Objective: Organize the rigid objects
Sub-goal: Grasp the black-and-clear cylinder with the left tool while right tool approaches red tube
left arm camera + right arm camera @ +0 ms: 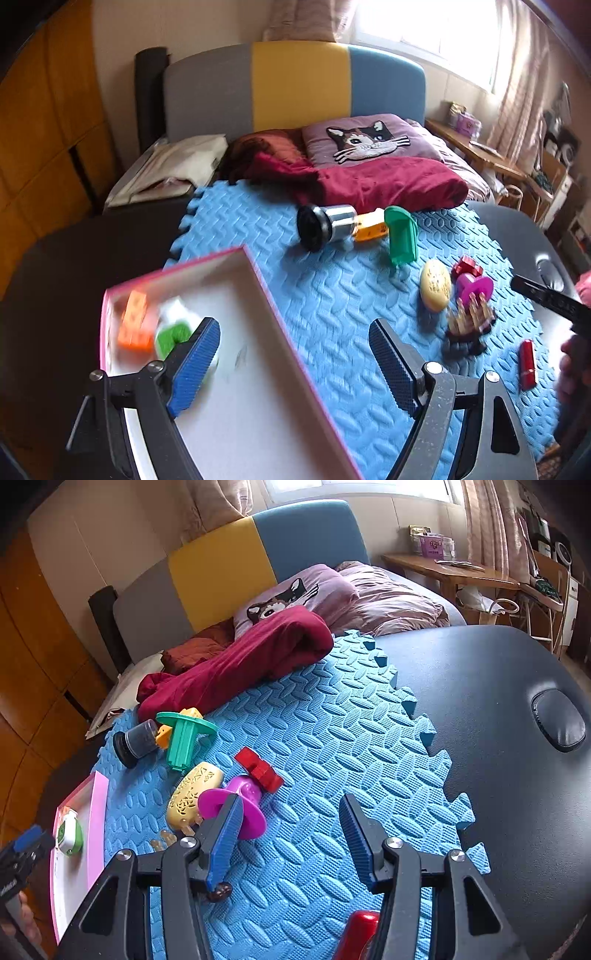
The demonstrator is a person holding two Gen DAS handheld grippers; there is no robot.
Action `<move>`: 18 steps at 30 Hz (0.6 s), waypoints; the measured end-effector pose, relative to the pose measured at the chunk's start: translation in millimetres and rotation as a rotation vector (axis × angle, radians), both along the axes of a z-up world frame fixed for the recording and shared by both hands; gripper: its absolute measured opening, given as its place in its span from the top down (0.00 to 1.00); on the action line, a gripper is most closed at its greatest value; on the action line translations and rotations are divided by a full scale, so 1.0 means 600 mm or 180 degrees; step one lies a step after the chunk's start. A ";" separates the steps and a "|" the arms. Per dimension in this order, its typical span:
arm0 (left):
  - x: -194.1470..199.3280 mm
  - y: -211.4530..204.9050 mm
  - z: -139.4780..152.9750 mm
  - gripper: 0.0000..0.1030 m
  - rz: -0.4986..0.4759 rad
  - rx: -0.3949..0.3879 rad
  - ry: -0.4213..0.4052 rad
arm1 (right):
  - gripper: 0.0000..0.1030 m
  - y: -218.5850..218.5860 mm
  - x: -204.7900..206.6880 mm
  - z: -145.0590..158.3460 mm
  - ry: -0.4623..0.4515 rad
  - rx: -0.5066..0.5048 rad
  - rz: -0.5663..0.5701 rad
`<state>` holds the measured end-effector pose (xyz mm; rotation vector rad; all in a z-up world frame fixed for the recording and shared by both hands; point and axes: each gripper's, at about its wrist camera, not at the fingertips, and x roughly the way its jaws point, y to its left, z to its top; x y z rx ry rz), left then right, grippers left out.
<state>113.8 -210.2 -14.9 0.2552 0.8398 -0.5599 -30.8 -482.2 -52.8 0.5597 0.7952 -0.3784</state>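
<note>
**Sorting partly done, most items still on mat**

While the pink-rimmed box (pixel 258 280) already holds an orange block (pixel 135 325) and a green-white piece (pixel 173 332), most rigid items lie outside it on the blue foam mat (pixel 332 314). Right of the box: black-silver cylinder (pixel 327 225), green piece (pixel 400 236), yellow oval (pixel 436 290), magenta piece (pixel 474 288), red block (pixel 467 267), red tube (pixel 526 363). Left hand-held gripper (pixel 295 354) hangs released over the box's right rim, nothing between its jaws. Right hand-held gripper (pixel 291 830) is parted, empty, just beside the magenta piece. Judged roughly a quarter done. Box floor has ample room; the mat right of the box is crowded, and the dark desk (pixel 498 701) beyond the mat's toothed edge is bare.
</note>
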 end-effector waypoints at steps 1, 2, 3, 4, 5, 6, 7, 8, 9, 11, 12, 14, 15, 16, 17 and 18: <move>0.010 -0.011 0.000 0.11 -0.0019 0.0026 -0.0012 | 0.47 0.001 0.000 0.001 -0.0009 0.0005 0.0015; 0.020 -0.022 -0.001 0.09 -0.0035 0.0037 -0.0017 | 0.47 0.002 0.001 0.001 -0.0015 0.0009 0.0027; 0.034 -0.034 -0.002 0.08 -0.0050 0.0030 0.0011 | 0.47 0.003 0.001 0.002 -0.0017 0.0009 0.0043; 0.048 -0.045 -0.003 0.06 -0.0041 0.0012 0.0067 | 0.46 0.005 0.002 0.002 -0.0018 0.0007 0.0058; 0.062 -0.053 -0.004 0.05 -0.0019 -0.0024 0.0122 | 0.46 0.006 0.003 0.002 -0.0023 0.0005 0.0071; 0.078 -0.062 -0.005 0.04 0.0005 -0.0069 0.0170 | 0.46 0.007 0.004 0.002 -0.0022 0.0002 0.0084; 0.091 -0.071 -0.006 0.04 0.0027 -0.0096 0.0189 | 0.46 0.009 0.005 0.002 -0.0022 0.0004 0.0097; 0.103 -0.082 -0.009 0.03 0.0060 -0.0097 0.0192 | 0.46 0.009 0.006 0.002 -0.0021 0.0011 0.0107; 0.115 -0.092 -0.012 0.03 0.0091 -0.0082 0.0203 | 0.46 0.010 0.007 0.001 -0.0022 0.0022 0.0117; 0.135 -0.114 -0.019 0.03 0.0106 -0.0085 0.0267 | 0.46 0.010 0.009 0.000 -0.0017 0.0044 0.0141; 0.147 -0.124 -0.024 0.03 0.0152 -0.0078 0.0308 | 0.46 0.010 0.010 -0.001 -0.0015 0.0051 0.0152; 0.169 -0.139 -0.030 0.03 0.0234 -0.0124 0.0420 | 0.46 0.011 0.011 -0.001 -0.0018 0.0068 0.0169; 0.180 -0.146 -0.033 0.03 0.0274 -0.0156 0.0480 | 0.46 0.011 0.011 -0.001 -0.0021 0.0076 0.0176; 0.192 -0.153 -0.037 0.02 0.0337 -0.0165 0.0529 | 0.46 0.011 0.012 -0.001 -0.0025 0.0085 0.0181; 0.202 -0.162 -0.041 0.02 0.0384 -0.0159 0.0570 | 0.46 0.011 0.011 -0.001 -0.0030 0.0096 0.0186; 0.210 -0.169 -0.046 0.02 0.0415 -0.0145 0.0602 | 0.46 0.011 0.011 -0.001 -0.0038 0.0108 0.0191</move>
